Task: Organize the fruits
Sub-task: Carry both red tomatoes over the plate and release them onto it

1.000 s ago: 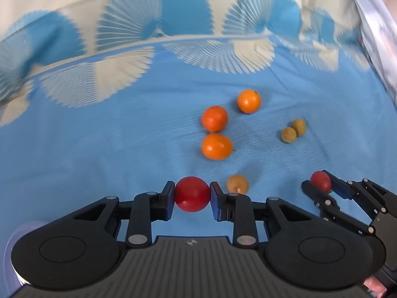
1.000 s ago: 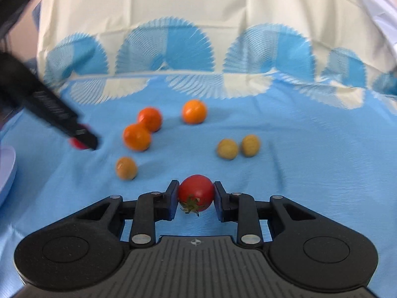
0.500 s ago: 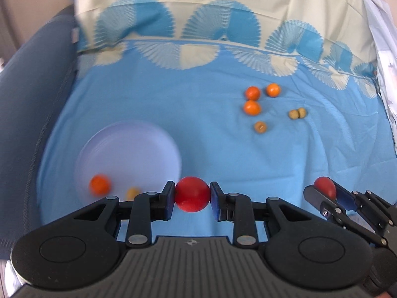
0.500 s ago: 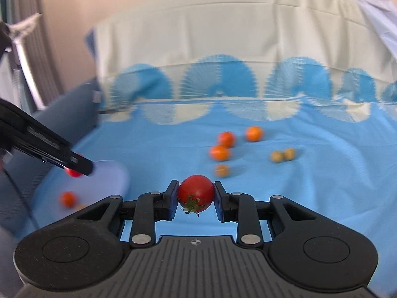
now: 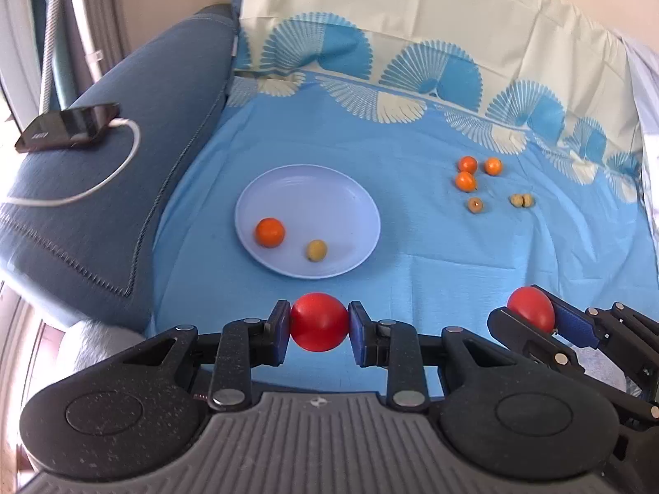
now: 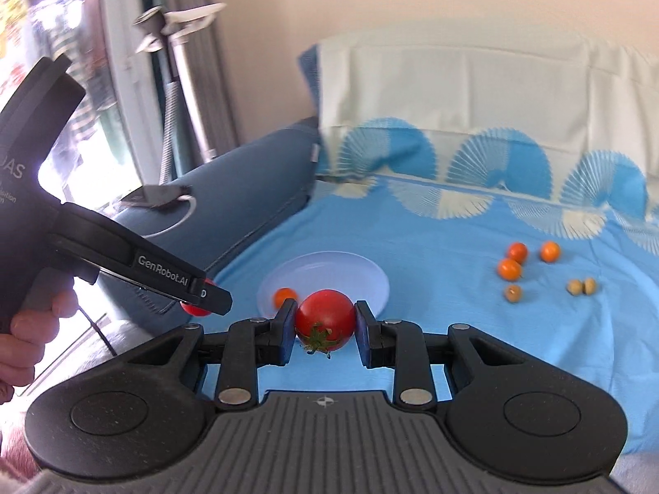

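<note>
Nearest the left wrist camera, the left gripper [image 5: 320, 328] is clamped on a red tomato [image 5: 319, 321], pads pressing its two sides. Just to its right, and about as near, the right gripper [image 5: 531, 317] grips a second tomato [image 5: 530, 308]; in the right wrist view that tomato [image 6: 325, 320] sits stem-down between the closed pads, with the left gripper [image 6: 202, 298] low at the left, a person's hand [image 6: 24, 329] round its handle.

Beyond both claws, on the blue cloth [image 5: 453, 255], lies the pale plate [image 5: 350, 206], already holding an orange fruit [image 5: 269, 232] and a small yellowish fruit [image 5: 316, 250]. That plate is straight ahead of the left gripper and ahead and to the left of the right one, so the left hand looks to have the shorter, more direct path; the right would have to cross leftward, close to the other claw.

Farther off to the right, well apart from the plate, three small orange fruits [image 5: 467, 173], a brownish fruit [image 5: 475, 204] and two touching yellowish ones [image 5: 521, 200] wait on the cloth. At far left a phone [image 5: 68, 125] lies on the blue armrest [image 5: 123, 164].
</note>
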Demonstrator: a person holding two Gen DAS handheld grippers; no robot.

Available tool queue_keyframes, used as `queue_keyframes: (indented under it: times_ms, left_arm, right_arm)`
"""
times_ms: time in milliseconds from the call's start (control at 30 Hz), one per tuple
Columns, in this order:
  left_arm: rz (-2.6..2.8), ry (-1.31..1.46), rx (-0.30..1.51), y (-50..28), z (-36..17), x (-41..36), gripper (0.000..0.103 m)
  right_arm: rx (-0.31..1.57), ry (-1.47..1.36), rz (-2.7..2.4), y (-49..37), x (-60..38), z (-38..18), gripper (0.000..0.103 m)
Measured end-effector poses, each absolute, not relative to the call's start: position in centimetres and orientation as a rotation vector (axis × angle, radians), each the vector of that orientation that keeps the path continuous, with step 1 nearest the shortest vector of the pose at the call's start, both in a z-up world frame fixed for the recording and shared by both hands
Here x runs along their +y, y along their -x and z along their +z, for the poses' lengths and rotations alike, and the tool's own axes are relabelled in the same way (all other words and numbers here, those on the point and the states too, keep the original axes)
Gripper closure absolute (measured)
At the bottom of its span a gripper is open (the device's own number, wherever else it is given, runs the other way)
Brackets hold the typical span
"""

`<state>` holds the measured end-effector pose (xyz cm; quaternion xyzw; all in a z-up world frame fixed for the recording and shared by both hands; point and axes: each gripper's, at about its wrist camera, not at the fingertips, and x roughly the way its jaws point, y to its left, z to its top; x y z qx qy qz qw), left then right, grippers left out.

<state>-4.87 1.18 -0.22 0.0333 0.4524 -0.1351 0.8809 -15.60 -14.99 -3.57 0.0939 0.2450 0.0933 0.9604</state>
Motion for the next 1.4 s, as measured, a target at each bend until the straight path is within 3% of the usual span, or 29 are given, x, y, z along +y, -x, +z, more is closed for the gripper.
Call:
queue_keyframes:
  times_ms: [767, 1400]
  left_arm:
    - [-0.275, 0.010, 0.906, 5.9, 0.6, 4.5, 0.070]
    - [-0.234, 0.009, 0.960, 0.2, -1.3, 4.3, 0.070]
  right_arm:
    - [0.489, -0.110, 0.180, 16.7, -12.4, -2.4, 0.072]
    - [0.568, -0.137, 0.160, 12.0, -12.9, -4.0, 0.072]
